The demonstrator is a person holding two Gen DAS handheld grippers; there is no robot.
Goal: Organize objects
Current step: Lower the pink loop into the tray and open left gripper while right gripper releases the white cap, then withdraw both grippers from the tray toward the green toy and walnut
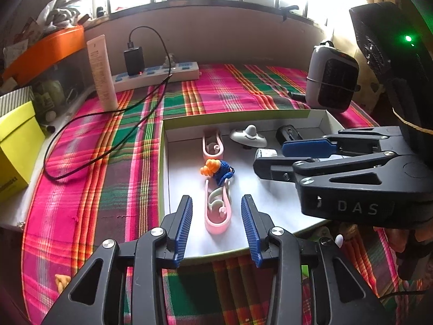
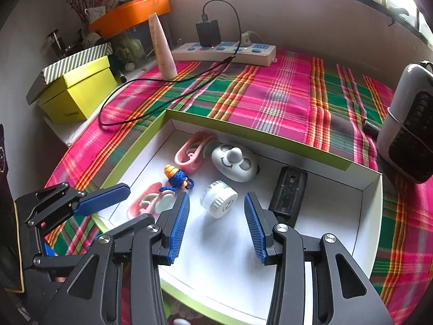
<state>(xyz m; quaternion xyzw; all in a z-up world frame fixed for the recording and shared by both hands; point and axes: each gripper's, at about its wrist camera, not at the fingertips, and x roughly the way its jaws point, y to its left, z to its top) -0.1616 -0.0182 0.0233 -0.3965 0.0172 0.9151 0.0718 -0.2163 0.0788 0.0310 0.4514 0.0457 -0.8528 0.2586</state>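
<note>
Holding clips, toy, cap etc: box; both claws agape, empty.

Desk under a pink-and-green plaid cloth

Directly on it lie a shallow green-rimmed box lid, a white power strip with a black cable, an upright pink tube, a small heater and a yellow box.

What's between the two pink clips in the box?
The little blue and orange knitted toy lies between the two pink clips, clearest in the left wrist view.
</note>
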